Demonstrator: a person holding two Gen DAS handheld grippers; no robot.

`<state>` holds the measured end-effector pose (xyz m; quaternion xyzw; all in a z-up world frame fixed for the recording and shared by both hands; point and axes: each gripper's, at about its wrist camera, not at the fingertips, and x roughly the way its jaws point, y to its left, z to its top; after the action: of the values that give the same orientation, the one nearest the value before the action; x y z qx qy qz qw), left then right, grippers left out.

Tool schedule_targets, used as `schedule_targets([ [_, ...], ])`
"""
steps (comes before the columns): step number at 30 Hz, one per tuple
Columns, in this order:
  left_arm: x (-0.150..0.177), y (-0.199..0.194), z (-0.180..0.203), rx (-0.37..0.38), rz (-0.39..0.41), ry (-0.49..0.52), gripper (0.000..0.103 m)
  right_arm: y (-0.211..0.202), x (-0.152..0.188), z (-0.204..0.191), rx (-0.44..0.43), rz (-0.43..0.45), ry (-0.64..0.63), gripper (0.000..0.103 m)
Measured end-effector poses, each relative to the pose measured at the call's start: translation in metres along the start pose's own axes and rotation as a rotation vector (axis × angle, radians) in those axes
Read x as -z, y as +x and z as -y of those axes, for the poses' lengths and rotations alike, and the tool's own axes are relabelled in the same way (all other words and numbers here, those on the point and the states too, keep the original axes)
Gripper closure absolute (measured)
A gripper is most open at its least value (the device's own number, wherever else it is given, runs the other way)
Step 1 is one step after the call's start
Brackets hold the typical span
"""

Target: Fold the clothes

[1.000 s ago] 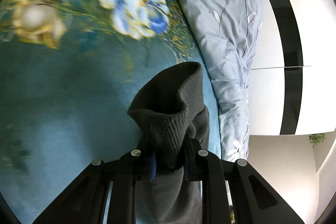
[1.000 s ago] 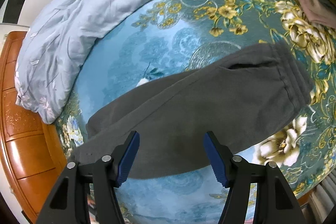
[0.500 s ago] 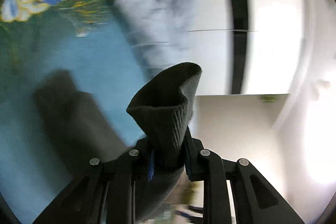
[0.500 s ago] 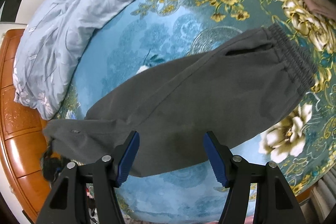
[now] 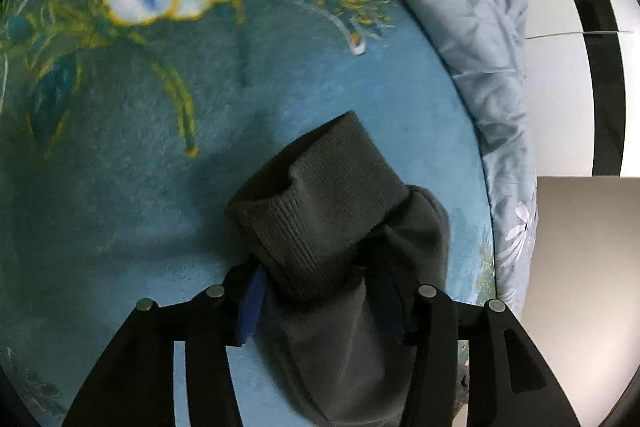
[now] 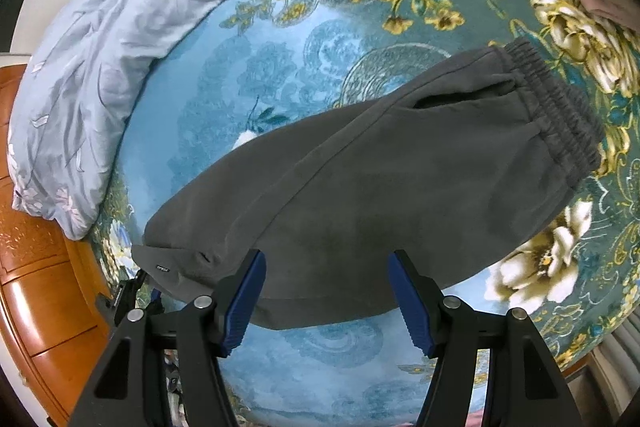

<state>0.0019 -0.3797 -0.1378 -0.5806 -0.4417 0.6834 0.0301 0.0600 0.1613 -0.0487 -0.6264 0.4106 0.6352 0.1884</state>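
We saw the grey sweatpants (image 6: 384, 195) lying along the bed (image 6: 280, 75), on its blue flowered blanket, the elastic waistband (image 6: 560, 115) toward the bed's far right corner and the leg ends at its left edge, beside the wooden headboard (image 6: 44, 287). Our left gripper (image 5: 320, 291) was clamped on the ribbed cuff (image 5: 316, 211), bunched between its pads and lifted just off the blanket. Our right gripper (image 6: 326, 301) hovered over the thigh part of the pants, its jaws wide apart and holding nothing. The main risk, as we judged it, lay in that single hold: carrying the cuff across toward the waistband with only one leg end pinched could have let the other leg trail or twist, leaving a skewed fold. The thick knit might also have slipped from the pads. With the right gripper pinning nothing, the pull could have dragged the whole garment, toward the rumpled grey quilt (image 6: 104, 39) along the far edge.
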Motion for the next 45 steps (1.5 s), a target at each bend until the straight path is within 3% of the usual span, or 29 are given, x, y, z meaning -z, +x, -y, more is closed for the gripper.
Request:
schedule_targets([
  [3, 0.001, 0.011, -0.019, 0.117, -0.009, -0.131, 0.047, 0.008, 0.000, -0.007, -0.007, -0.019, -0.018, 0.036],
  [6, 0.003, 0.022, -0.030, 0.182, 0.002, -0.210, 0.046, 0.011, -0.001, -0.014, -0.009, -0.026, -0.040, 0.036],
  [10, 0.003, 0.027, -0.020, 0.190, 0.015, -0.182, 0.048, 0.007, -0.003, -0.018, -0.014, -0.015, -0.049, 0.036],
  [14, 0.002, 0.027, -0.006, 0.185, 0.021, -0.151, 0.068, 0.002, -0.004, -0.018, -0.017, -0.003, -0.045, 0.036],
  [16, 0.004, 0.021, 0.004, 0.167, 0.043, -0.125, 0.072, -0.001, -0.004, -0.017, -0.021, -0.001, -0.037, 0.036],
  [18, 0.009, 0.007, 0.012, 0.169, 0.075, -0.115, 0.076, -0.003, -0.001, -0.015, -0.027, 0.003, -0.030, 0.036],
  [22, 0.036, -0.058, 0.005, 0.227, 0.174, -0.133, 0.079, -0.010, 0.002, -0.012, -0.053, 0.021, -0.025, 0.036],
  [24, 0.057, -0.095, -0.014, 0.221, 0.223, -0.135, 0.079, -0.011, 0.004, -0.010, -0.067, 0.028, -0.020, 0.036],
  [26, 0.070, -0.110, -0.046, 0.146, 0.222, -0.178, 0.080, -0.010, 0.007, -0.004, -0.076, 0.031, -0.010, 0.036],
  [28, 0.076, -0.112, -0.074, 0.085, 0.204, -0.247, 0.080, 0.000, 0.011, 0.002, -0.075, 0.017, 0.003, 0.036],
  [32, 0.080, -0.102, -0.100, 0.088, 0.180, -0.336, 0.080, 0.028, 0.015, 0.007, -0.070, -0.017, 0.045, 0.036],
  [38, 0.078, -0.113, -0.079, 0.162, 0.197, -0.246, 0.079, 0.064, -0.008, -0.002, -0.052, -0.011, 0.091, 0.036],
  [41, 0.076, -0.121, -0.057, 0.160, 0.188, -0.140, 0.079, 0.076, -0.031, 0.004, -0.033, 0.025, 0.196, 0.036],
  [45, 0.065, -0.117, -0.036, 0.145, 0.171, -0.061, 0.079, 0.080, -0.055, 0.022, 0.060, 0.067, 0.314, 0.040],
])
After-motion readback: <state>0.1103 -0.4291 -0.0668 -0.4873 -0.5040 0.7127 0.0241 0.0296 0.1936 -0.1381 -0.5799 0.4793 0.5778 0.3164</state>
